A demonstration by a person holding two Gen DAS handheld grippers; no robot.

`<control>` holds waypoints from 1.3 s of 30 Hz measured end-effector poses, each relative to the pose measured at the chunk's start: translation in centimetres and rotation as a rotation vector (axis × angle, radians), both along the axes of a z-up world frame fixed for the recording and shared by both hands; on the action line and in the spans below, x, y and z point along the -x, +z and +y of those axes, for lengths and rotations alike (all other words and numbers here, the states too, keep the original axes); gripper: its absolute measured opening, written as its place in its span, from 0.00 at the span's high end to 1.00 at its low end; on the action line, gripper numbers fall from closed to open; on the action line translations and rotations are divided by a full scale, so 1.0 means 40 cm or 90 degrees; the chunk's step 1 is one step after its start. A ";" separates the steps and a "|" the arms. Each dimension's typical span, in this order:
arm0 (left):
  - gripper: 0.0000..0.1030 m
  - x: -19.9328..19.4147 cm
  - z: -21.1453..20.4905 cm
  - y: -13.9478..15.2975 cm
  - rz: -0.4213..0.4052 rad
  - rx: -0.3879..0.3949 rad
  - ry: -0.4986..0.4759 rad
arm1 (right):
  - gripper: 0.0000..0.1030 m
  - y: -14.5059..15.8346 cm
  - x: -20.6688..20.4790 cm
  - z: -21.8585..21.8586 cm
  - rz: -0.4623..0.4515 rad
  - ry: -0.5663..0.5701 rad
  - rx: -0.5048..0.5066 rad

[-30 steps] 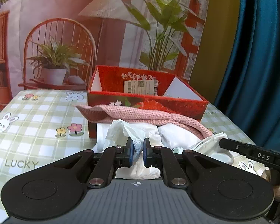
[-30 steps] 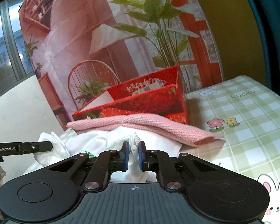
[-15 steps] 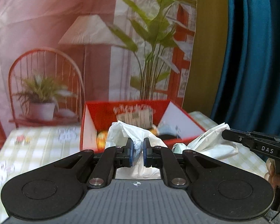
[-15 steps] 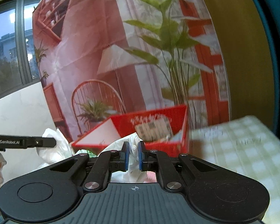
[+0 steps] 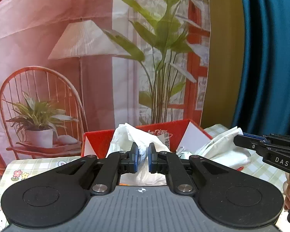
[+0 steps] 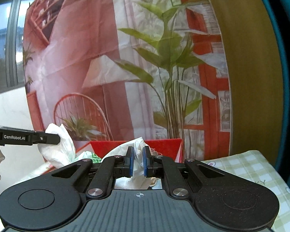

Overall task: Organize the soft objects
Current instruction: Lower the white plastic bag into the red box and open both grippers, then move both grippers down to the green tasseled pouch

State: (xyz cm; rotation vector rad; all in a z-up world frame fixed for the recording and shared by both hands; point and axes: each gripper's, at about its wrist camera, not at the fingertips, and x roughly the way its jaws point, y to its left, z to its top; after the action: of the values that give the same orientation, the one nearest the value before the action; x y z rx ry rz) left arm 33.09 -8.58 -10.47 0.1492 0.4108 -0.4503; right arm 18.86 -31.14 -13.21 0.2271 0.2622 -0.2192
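A crumpled white plastic bag (image 5: 125, 135) hangs between both grippers, lifted above the table. My left gripper (image 5: 143, 157) is shut on one bunched end of it. My right gripper (image 6: 137, 162) is shut on the other end (image 6: 137, 145); it also shows at the right of the left wrist view (image 5: 261, 148), with bag (image 5: 222, 147) trailing from it. The left gripper shows at the left of the right wrist view (image 6: 48, 138). The open red box (image 5: 176, 133) stands just behind the bag, mostly hidden by it.
A green checked tablecloth (image 5: 34, 166) with flower and bunny prints covers the table. A printed backdrop (image 5: 77, 58) of a lamp, chair and plants hangs close behind the box. A blue curtain (image 5: 270, 58) hangs at the right.
Both grippers have risen with the white bag, lifting it off the table and up in front of the box. The pink cloth seen a second ago has dropped out of view.
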 end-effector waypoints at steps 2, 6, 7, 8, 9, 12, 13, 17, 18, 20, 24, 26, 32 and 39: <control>0.90 -0.012 0.002 -0.015 0.008 -0.010 0.006 | 0.92 -0.011 -0.017 0.002 0.009 0.003 0.008; 0.90 -0.028 0.017 -0.038 0.034 0.001 0.012 | 0.91 -0.037 -0.038 0.003 0.027 0.005 0.010; 0.90 -0.029 0.018 -0.043 0.035 -0.003 0.012 | 0.91 -0.042 -0.039 0.005 0.029 0.005 0.009; 0.90 -0.030 0.019 -0.046 0.035 -0.007 0.013 | 0.91 -0.048 -0.041 0.006 0.032 0.006 0.009; 0.89 -0.031 0.021 -0.050 0.037 -0.009 0.015 | 0.91 -0.054 -0.042 0.007 0.035 0.006 0.009; 0.88 -0.036 0.025 -0.056 0.043 -0.011 0.022 | 0.91 -0.072 -0.044 0.008 0.043 0.002 0.002; 0.88 -0.037 0.027 -0.058 0.046 -0.013 0.026 | 0.91 -0.076 -0.042 0.008 0.044 0.000 -0.001; 0.59 -0.043 0.032 -0.065 0.061 -0.020 0.044 | 0.77 -0.084 -0.038 0.013 0.047 -0.006 -0.005; 0.51 -0.039 0.036 -0.064 0.059 -0.017 0.045 | 0.74 -0.086 -0.035 0.015 0.048 -0.005 -0.006; 0.49 -0.030 0.037 -0.062 0.053 -0.020 0.047 | 0.73 -0.086 -0.028 0.021 0.043 -0.005 -0.008; 0.40 -0.016 0.039 -0.056 0.054 -0.023 0.050 | 0.56 -0.085 -0.012 0.036 0.039 -0.005 -0.003; 0.34 -0.005 0.045 -0.055 0.055 -0.020 0.057 | 0.49 -0.085 -0.003 0.045 0.037 -0.006 0.001; 0.20 0.040 0.067 -0.058 0.077 0.000 0.063 | 0.19 -0.083 0.030 0.074 0.033 -0.018 -0.002; 0.01 0.122 0.093 -0.081 0.103 -0.013 0.072 | 0.00 -0.087 0.087 0.124 0.020 -0.040 -0.025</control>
State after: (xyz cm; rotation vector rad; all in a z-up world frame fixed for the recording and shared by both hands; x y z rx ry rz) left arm 28.20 -4.84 -13.71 0.1087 0.5806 -0.3475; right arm 15.37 -26.19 -16.69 0.2707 0.2912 -0.2810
